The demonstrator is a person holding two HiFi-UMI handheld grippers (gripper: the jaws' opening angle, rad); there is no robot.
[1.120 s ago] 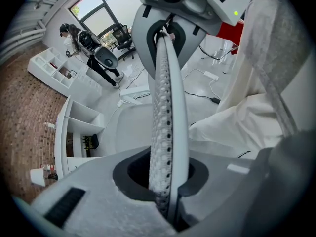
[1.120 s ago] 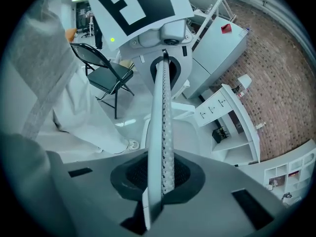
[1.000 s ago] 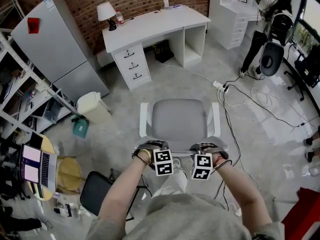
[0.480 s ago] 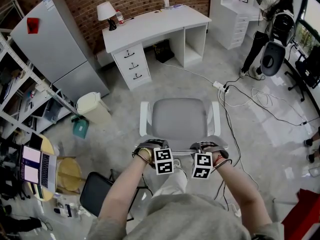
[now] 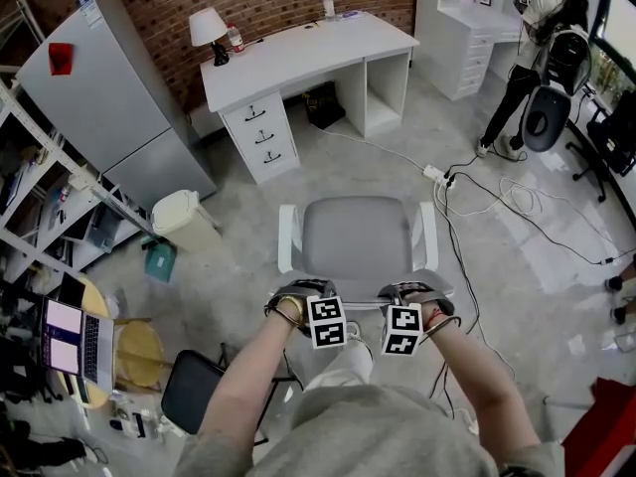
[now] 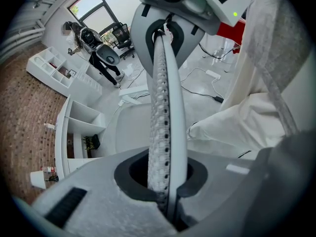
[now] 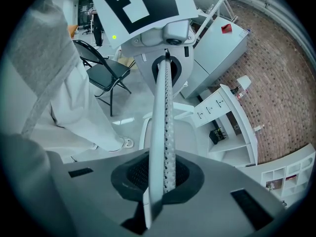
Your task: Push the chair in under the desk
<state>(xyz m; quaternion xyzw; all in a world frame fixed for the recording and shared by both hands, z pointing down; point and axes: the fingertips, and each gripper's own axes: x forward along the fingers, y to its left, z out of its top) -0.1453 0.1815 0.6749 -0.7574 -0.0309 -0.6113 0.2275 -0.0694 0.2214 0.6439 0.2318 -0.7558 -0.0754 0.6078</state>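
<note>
chair (image 5: 358,232) could snag on the cable (image 5: 388,150) before the counter (image 5: 298,53); left gripper (image 5: 298,296) and right gripper (image 5: 409,294), jaws together, only press its back and may slip.

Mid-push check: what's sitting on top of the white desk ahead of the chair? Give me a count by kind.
On the white desk:
Table lamp: 1
Bottles: 2
Small flat item beside the right-hand bottle, too small to name: 1
Total: 4
</note>
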